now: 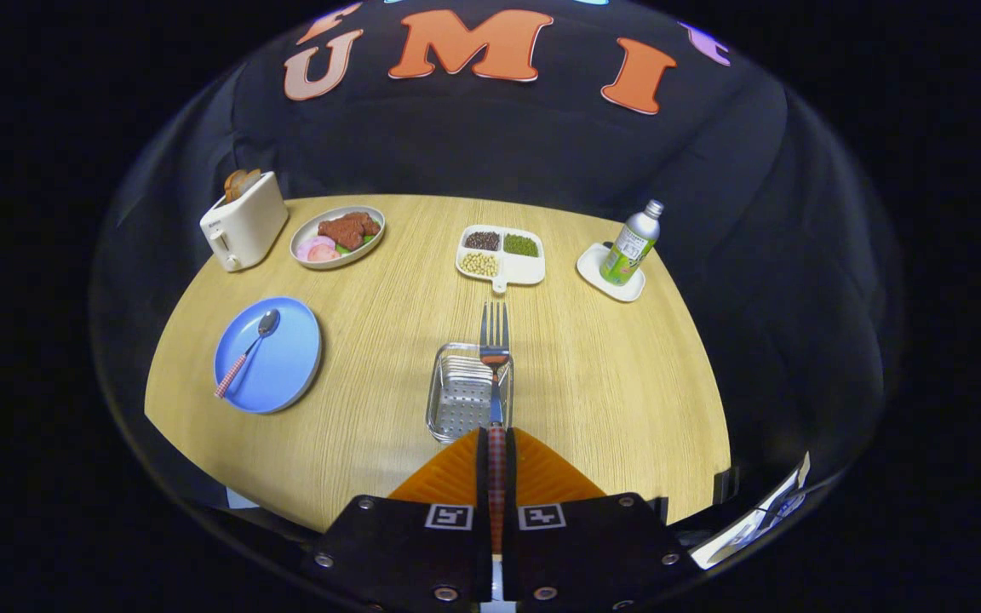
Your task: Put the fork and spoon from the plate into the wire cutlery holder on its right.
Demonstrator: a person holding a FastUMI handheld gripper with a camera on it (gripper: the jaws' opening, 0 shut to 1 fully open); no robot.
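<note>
Steel fork (495, 340) clamped by its handle in gripper (497, 443) | above wire cutlery holder (467, 393) | lower slowly (tines clear of rim), then release.

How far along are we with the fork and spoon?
Roughly halfway. The gripper is shut on the fork, which is off the blue plate and over the wire cutlery holder, not yet dropped in. The spoon lies on the plate, untouched.

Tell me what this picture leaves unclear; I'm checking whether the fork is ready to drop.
- Fork handle end: hidden between the shut gripper fingers.
- Its height above the wire cutlery holder: one view gives no depth.
- Holder's near edge: covered by the fingers.
- Spoon on blue plate: too small for detail.
</note>
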